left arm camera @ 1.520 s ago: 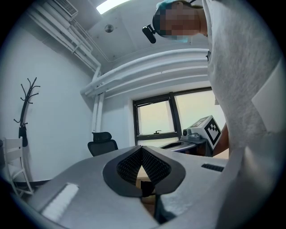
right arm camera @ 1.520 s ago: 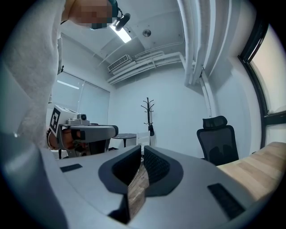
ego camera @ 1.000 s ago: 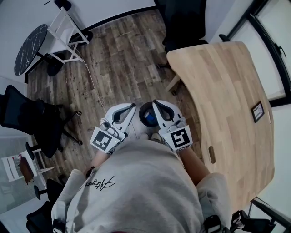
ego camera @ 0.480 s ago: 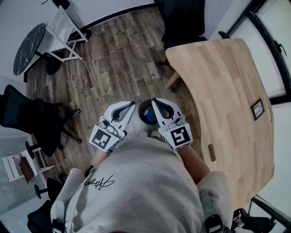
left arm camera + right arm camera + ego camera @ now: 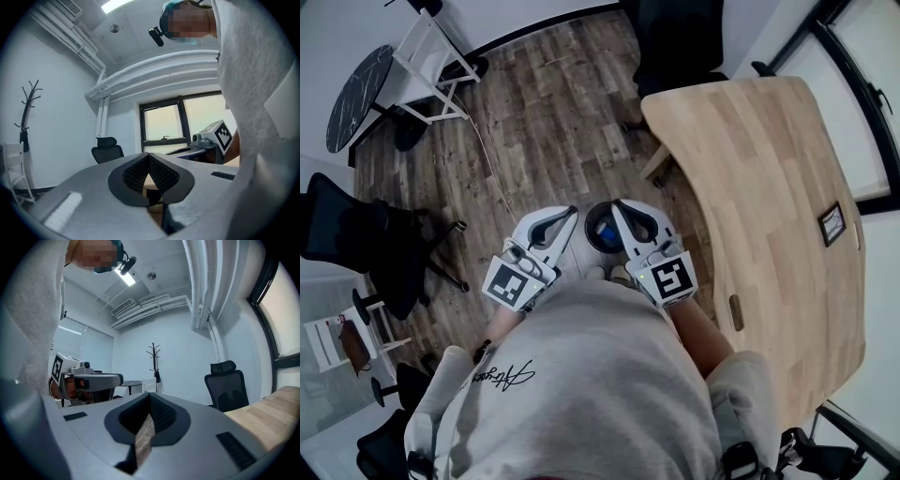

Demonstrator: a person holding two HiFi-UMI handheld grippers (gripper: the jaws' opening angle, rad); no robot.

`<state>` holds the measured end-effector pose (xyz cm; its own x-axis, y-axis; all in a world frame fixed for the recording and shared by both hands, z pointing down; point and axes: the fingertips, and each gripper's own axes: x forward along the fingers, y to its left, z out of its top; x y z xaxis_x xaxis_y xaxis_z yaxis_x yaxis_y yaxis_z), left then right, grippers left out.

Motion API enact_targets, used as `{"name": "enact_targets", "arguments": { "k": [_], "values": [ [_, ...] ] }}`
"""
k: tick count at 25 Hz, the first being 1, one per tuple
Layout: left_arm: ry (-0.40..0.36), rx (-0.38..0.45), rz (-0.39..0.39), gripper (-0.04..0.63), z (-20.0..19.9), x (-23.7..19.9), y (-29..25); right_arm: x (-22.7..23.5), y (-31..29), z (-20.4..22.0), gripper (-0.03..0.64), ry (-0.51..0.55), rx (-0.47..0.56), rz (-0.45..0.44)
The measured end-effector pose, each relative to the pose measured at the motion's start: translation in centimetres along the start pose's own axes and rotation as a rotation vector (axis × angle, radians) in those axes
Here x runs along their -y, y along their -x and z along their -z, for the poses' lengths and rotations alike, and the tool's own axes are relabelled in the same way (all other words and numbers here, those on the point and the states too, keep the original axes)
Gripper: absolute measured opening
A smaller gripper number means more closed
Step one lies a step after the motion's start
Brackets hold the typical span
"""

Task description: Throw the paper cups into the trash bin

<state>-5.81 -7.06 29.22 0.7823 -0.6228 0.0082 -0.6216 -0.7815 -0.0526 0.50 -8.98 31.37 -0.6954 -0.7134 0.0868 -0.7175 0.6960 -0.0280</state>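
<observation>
Left gripper point(image 5: 566, 215): jaws pressed together, empty.
Right gripper point(image 5: 620, 207): jaws pressed together, empty.
Bin point(image 5: 602, 217): on the floor, between the gripper tips.
Table point(image 5: 769, 178): right.

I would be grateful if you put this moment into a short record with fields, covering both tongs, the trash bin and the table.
left tongs: shut, empty, pointing level
right tongs: shut, empty, pointing level
trash bin: on the wood floor, seen between the two tongs, something blue inside
table: light wood, on the person's right, holding only a small dark framed item
paper cups: none in view
</observation>
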Motion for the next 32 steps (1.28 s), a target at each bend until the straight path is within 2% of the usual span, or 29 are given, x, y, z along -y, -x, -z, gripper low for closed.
{"name": "enact_targets", "arguments": {
  "k": [26,32],
  "values": [
    [0.006,-0.002,-0.016,0.003,0.27,0.13,0.22,-0.54,0.14,0.57,0.009,-0.012,-0.006,-0.014],
    [0.009,-0.004,-0.018,0.003,0.48,0.0,-0.02,-0.47,-0.13,0.9,0.009,-0.001,0.02,-0.014]
  ]
}}
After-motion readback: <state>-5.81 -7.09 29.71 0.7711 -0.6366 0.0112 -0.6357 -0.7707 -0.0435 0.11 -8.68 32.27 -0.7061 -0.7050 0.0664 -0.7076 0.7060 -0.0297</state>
